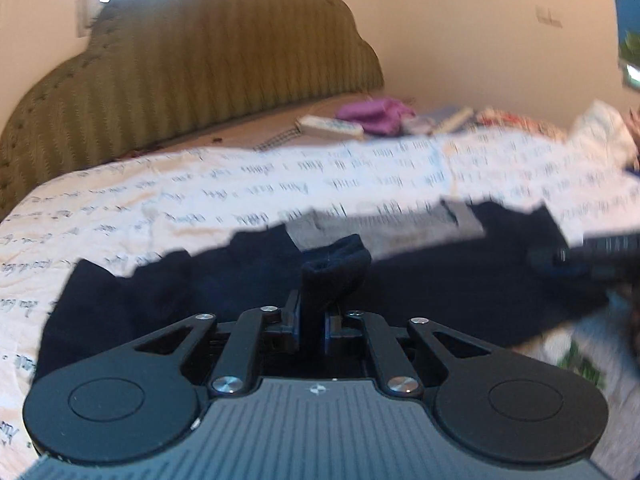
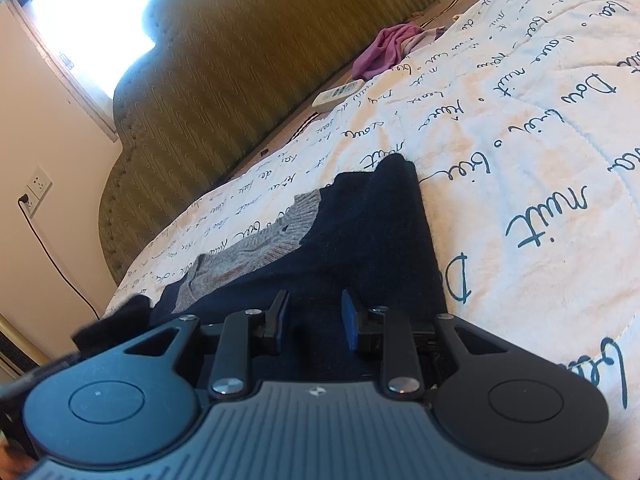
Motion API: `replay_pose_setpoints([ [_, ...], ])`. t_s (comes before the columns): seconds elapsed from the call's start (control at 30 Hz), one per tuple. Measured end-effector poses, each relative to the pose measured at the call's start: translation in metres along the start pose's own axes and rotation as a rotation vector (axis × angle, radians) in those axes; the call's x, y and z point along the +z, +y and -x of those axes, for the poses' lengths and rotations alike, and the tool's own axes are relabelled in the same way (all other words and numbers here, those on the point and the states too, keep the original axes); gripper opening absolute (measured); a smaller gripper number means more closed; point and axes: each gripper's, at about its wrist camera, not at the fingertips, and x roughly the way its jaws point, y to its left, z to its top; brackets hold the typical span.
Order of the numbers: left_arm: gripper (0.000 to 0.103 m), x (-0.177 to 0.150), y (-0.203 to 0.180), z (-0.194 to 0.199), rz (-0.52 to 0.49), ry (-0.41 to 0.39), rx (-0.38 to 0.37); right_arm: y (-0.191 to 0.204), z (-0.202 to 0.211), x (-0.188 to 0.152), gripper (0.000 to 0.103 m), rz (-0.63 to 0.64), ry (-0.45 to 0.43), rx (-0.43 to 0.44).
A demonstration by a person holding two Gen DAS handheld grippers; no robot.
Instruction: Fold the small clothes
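Two claws work over a dark navy garment [image 1: 420,292] that lies on a bed with a white quilt [image 1: 160,200] printed with handwriting. In the left wrist view, which is blurred, the garment spreads across the middle of the frame, and a grey part [image 1: 384,228] of it shows in the upper centre, like the inside of a collar. The left claw [image 1: 314,320] is at the lower centre. Its jaws are nearly closed and a bunch of the navy fabric stands up between them, so it holds a pinch of the garment. At the right edge of this view a dark blurred shape reaches in over the cloth; I cannot tell what it is.

In the right wrist view the garment runs from the lower centre up to the middle of the frame, with the grey part [image 2: 256,248] on its left side. The right claw [image 2: 316,320] is at the lower centre, above the navy cloth. Its jaws stand a little apart, and the blue pads [image 2: 350,324] show a gap between them; I cannot tell if they press any fabric.

Behind the bed is an olive headboard [image 2: 240,80]. Near it, in the upper part of both views, lie a purple cloth [image 2: 384,52] and a white remote [image 2: 338,94].
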Motion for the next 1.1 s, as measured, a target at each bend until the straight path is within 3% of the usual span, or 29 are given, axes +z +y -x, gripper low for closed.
replay_pose_setpoints([
  [0.17,0.075,-0.013,0.002,0.006,-0.009,-0.037,-0.076,0.0,0.0,0.0,0.026,0.009,0.0,-0.005],
  [0.3,0.081,-0.019,0.015,0.043,0.156,-0.127,-0.131,0.01,-0.001,0.003,0.026,0.044,0.023,-0.044],
  [0.4,0.085,-0.033,0.033,0.066,0.343,-0.127,-0.157,0.04,0.003,0.015,0.031,0.034,0.058,-0.13],
  [0.43,0.086,-0.038,0.036,0.07,0.383,-0.12,-0.16,0.051,0.006,0.017,0.032,0.014,0.05,-0.077],
  [0.5,0.086,-0.045,0.037,0.077,0.416,-0.123,-0.163,0.075,-0.001,0.018,0.045,-0.004,0.087,0.056],
  [0.53,0.088,-0.048,0.036,0.077,0.412,-0.115,-0.164,0.09,-0.01,0.016,0.065,-0.003,0.143,0.101],
  [0.57,0.088,-0.049,0.033,0.075,0.399,-0.093,-0.157,0.102,-0.022,0.013,0.075,-0.001,0.198,0.131],
  [0.67,0.089,-0.055,0.03,0.068,0.373,-0.053,-0.146,0.134,-0.056,0.002,0.075,0.002,0.323,0.207],
  [0.73,0.089,-0.059,0.029,0.061,0.378,-0.014,-0.142,0.146,-0.078,-0.004,0.075,0.004,0.377,0.206],
  [0.8,0.091,-0.061,0.032,0.063,0.4,-0.027,-0.148,0.152,-0.098,-0.011,0.075,-0.021,0.428,0.19],
  [0.9,0.095,-0.063,0.035,0.062,0.42,-0.024,-0.162,0.155,-0.113,-0.021,0.071,-0.022,0.45,0.167],
  [1.0,0.098,-0.063,0.035,0.06,0.425,-0.017,-0.17,0.16,-0.112,-0.024,0.051,0.021,0.442,0.13],
  [1.07,0.098,-0.063,0.034,0.06,0.426,-0.019,-0.171,0.161,-0.112,-0.023,0.017,0.049,0.441,0.117],
  [1.1,0.098,-0.062,0.034,0.059,0.427,-0.02,-0.172,0.161,-0.111,-0.023,0.012,0.063,0.444,0.12],
])
